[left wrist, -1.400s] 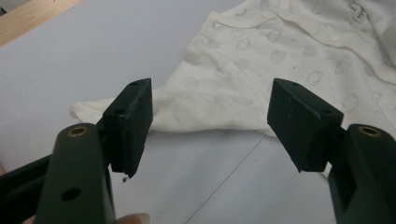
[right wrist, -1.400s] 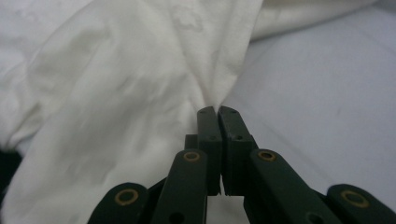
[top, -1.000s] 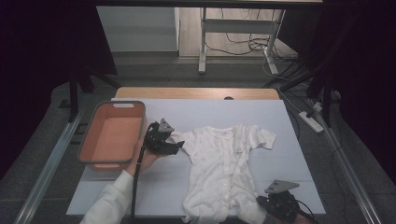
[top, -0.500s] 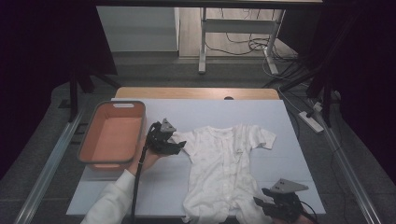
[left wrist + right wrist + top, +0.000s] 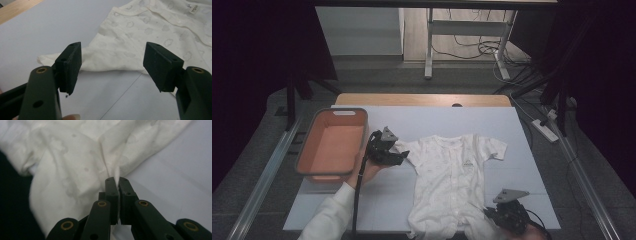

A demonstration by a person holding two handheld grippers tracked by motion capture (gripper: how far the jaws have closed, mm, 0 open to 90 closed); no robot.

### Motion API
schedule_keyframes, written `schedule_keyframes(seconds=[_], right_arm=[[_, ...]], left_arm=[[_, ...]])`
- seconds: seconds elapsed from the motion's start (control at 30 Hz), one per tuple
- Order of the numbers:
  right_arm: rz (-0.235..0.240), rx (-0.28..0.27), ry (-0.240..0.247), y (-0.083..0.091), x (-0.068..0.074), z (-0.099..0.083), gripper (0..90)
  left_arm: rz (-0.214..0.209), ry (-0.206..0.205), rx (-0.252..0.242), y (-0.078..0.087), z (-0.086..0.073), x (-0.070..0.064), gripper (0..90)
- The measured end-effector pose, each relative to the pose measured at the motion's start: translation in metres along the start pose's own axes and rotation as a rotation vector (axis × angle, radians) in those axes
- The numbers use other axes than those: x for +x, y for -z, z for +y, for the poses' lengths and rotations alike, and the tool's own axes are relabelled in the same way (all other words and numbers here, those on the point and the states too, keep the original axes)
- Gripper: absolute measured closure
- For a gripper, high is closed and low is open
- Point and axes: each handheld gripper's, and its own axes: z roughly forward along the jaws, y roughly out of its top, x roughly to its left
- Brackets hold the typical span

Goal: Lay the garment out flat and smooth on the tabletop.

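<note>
A white baby garment [image 5: 451, 180] with short sleeves lies flat on the pale table [image 5: 432, 122], neck away from me. My left gripper [image 5: 398, 155] hovers at its left sleeve [image 5: 105, 56], jaws wide open with nothing between them. The sleeve tip lies on the table just beyond the jaws. My right gripper [image 5: 492, 216] is at the garment's lower right hem near the table's front edge. In the right gripper view the right gripper [image 5: 117, 180] is shut on a thin fold of the white cloth [image 5: 75, 170].
An orange basket [image 5: 332, 145] with a grey rim stands on the table's left side, right beside my left hand. A power strip [image 5: 546, 130] and cables lie on the floor to the right. A metal rail [image 5: 262, 180] runs along the table's left.
My left gripper has shifted slightly right toward the sleeve. My right gripper has moved a little toward the front edge while holding the hem.
</note>
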Motion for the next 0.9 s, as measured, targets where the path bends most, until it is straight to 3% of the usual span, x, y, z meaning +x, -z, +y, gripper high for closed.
schedule_keyframes(seconds=[0.2, 0.33, 0.43, 0.53, 0.6, 0.67, 0.9], right_arm=[[0.033, 0.032, -0.011, 0.019, 0.026, -0.027, 87.6], [0.019, 0.014, -0.006, 0.022, 0.027, -0.029, 86.1], [-0.019, -0.058, -0.048, 0.024, 0.017, -0.022, 58.1], [-0.068, -0.135, -0.091, 0.025, 0.004, -0.009, 43.5], [-0.106, -0.176, -0.113, 0.022, -0.008, 0.001, 40.1], [-0.114, -0.195, -0.138, 0.017, -0.023, 0.012, 40.1], [-0.174, -0.220, -0.222, -0.004, -0.072, 0.045, 40.1]], left_arm=[[0.000, -0.001, -0.001, 0.000, 0.001, -0.001, 31.8], [-0.002, -0.001, 0.000, -0.002, 0.001, -0.001, 31.8], [-0.003, -0.009, -0.001, -0.002, 0.002, -0.001, 31.8], [-0.004, -0.002, -0.002, -0.002, 0.001, 0.000, 31.9], [-0.004, 0.000, -0.003, -0.002, 0.001, 0.000, 31.8], [-0.003, -0.001, -0.008, 0.000, 0.001, 0.000, 31.8], [-0.008, 0.005, -0.014, 0.000, 0.001, 0.001, 31.9]])
